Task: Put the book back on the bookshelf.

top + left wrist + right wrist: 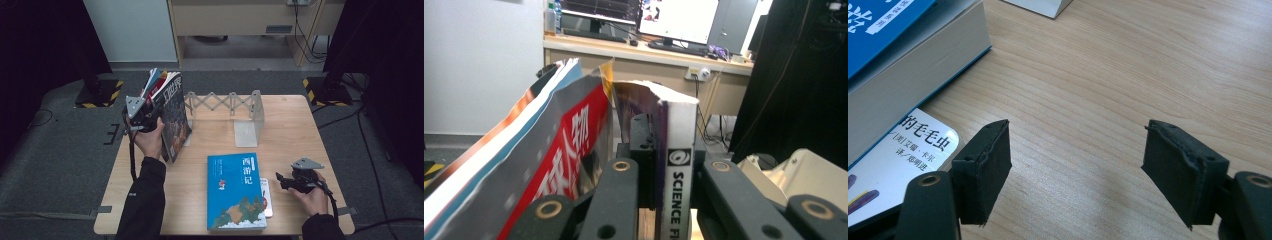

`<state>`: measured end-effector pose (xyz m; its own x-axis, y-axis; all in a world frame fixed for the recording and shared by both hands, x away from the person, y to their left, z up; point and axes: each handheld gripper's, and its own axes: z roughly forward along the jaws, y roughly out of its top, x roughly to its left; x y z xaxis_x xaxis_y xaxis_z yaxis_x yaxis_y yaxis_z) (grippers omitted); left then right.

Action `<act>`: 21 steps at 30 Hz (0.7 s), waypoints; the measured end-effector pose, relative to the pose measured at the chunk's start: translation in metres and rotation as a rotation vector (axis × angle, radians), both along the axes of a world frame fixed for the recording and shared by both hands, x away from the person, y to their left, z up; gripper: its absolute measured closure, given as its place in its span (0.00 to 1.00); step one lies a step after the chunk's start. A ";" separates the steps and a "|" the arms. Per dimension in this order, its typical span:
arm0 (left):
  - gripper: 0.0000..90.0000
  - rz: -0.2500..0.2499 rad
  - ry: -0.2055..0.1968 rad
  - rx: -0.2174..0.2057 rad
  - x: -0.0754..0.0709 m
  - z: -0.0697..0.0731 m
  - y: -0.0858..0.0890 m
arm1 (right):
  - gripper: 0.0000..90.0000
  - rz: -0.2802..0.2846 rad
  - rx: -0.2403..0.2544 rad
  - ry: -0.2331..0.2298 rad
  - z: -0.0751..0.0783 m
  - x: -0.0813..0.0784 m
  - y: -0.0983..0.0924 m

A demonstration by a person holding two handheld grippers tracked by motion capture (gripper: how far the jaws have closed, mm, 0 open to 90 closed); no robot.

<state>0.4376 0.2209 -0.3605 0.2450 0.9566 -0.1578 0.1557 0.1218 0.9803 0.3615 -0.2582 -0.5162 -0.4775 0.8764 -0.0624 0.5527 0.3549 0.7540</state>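
My left gripper (152,111) stands at the table's back left, shut on a dark-covered book (175,117) held upright. In the left gripper view the jaws (674,167) clamp this book's white spine (680,130), which reads "SCIENCE FI". Several thinner magazines (156,81) lean against it on the left, one with a red cover (574,145). My right gripper (281,181) hovers low at the front right, open, with bare wood between its pads (1078,165). Just left of it, a thick blue book (235,190) lies flat on a thin white book (903,150).
A metal accordion book rack (220,102) stretches along the back of the wooden table (295,130), with an L-shaped end plate (255,115) at its right. Dark stands with striped bases flank the table. A desk with monitors (674,20) stands beyond.
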 end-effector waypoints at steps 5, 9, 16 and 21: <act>0.91 -0.035 0.042 0.028 -0.015 -0.001 0.009 | 0.30 -0.001 0.002 0.002 0.000 0.000 0.000; 0.91 -0.066 0.089 0.050 -0.027 -0.003 0.014 | 0.30 -0.004 0.003 0.007 0.000 0.000 0.001; 0.90 -0.111 0.158 0.047 -0.037 -0.008 0.024 | 0.30 -0.001 0.000 0.004 0.000 0.000 0.002; 0.90 -0.125 0.159 0.046 -0.037 -0.009 0.022 | 0.29 0.001 0.002 0.008 0.000 0.000 0.003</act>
<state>0.4010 0.2431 -0.3691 0.3379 0.9273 -0.1609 0.3199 0.0476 0.9463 0.3611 -0.2557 -0.5158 -0.4788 0.8761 -0.0563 0.5587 0.3535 0.7503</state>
